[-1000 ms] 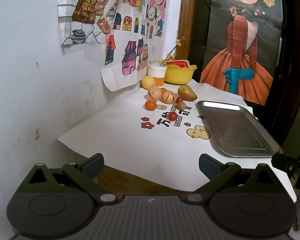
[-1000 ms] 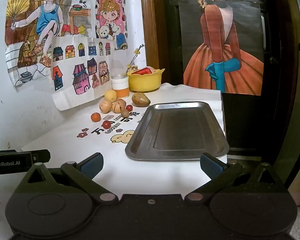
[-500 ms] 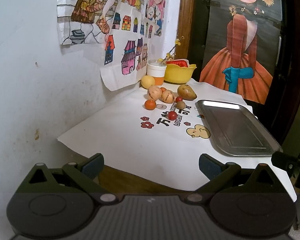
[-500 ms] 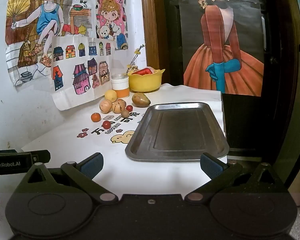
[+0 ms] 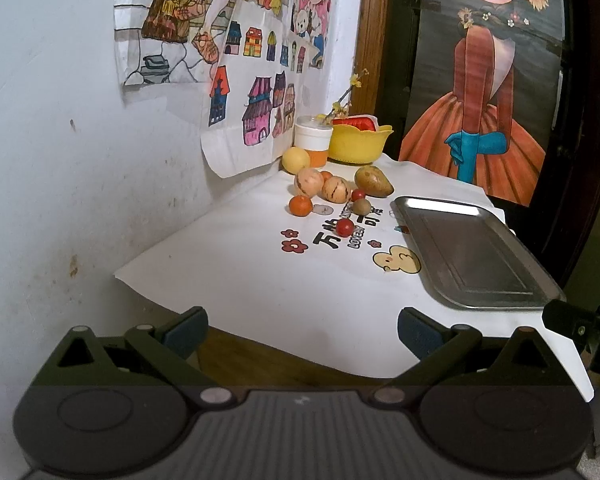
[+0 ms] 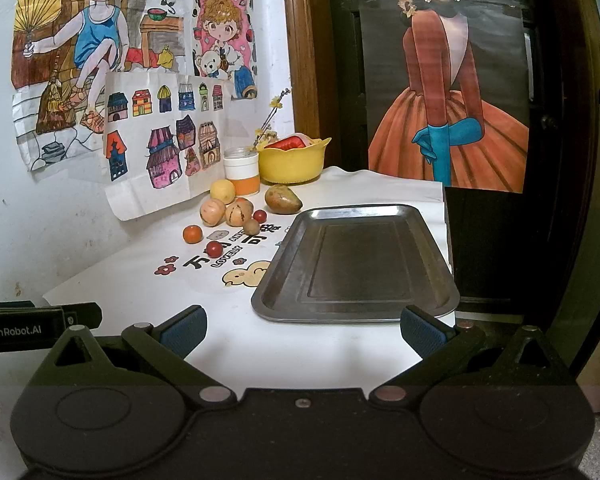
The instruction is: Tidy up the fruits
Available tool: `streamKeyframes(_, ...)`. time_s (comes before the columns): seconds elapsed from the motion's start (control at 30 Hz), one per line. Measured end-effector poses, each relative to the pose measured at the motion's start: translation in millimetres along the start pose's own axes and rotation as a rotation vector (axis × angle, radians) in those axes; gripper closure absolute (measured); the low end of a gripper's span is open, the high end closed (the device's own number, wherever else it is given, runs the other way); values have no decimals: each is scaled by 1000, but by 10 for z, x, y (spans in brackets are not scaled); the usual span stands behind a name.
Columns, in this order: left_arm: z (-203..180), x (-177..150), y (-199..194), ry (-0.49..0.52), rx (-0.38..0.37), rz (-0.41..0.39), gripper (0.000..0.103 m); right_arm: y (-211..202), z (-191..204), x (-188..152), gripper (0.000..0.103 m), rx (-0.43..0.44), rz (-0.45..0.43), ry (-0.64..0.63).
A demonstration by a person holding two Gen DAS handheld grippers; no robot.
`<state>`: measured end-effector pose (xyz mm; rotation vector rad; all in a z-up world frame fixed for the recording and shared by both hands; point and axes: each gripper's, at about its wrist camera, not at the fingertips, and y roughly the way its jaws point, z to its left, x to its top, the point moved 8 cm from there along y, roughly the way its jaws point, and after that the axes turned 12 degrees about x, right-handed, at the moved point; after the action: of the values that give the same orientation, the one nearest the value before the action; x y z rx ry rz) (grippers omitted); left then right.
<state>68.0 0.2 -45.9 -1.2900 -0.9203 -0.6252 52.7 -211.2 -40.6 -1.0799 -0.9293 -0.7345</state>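
Note:
Several small fruits lie clustered at the back of the white-covered table: a brown-green mango (image 5: 373,182) (image 6: 283,199), a yellow round fruit (image 5: 295,159) (image 6: 222,191), two striped tan fruits (image 5: 334,189) (image 6: 239,212), an orange tangerine (image 5: 300,205) (image 6: 192,234) and a red cherry tomato (image 5: 345,227) (image 6: 214,247). An empty steel tray (image 5: 472,252) (image 6: 356,264) lies to their right. My left gripper (image 5: 302,330) hangs open over the table's near edge, far from the fruits. My right gripper (image 6: 302,330) is open too, just before the tray's near rim, holding nothing.
A yellow bowl (image 6: 291,162) with a red item and a white-and-orange jar (image 6: 241,171) stand at the back corner. Drawings hang on the wall to the left. A dark wooden door with a poster stands behind the table. The left gripper's body (image 6: 36,326) shows at the right view's left edge.
Both views have shifted only very slightly; the fruits and tray have stayed where they were and both grippers remain open.

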Motion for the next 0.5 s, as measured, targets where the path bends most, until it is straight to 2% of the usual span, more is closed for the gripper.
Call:
streamKeyframes(0.4,-5,-29,32,0,-1,12,0,-10,-18,40,0,-1,4,3)
streamKeyframes(0.5,-9,-40,51,1,-1,20,0,32,-2,-38,0,0,8,5)
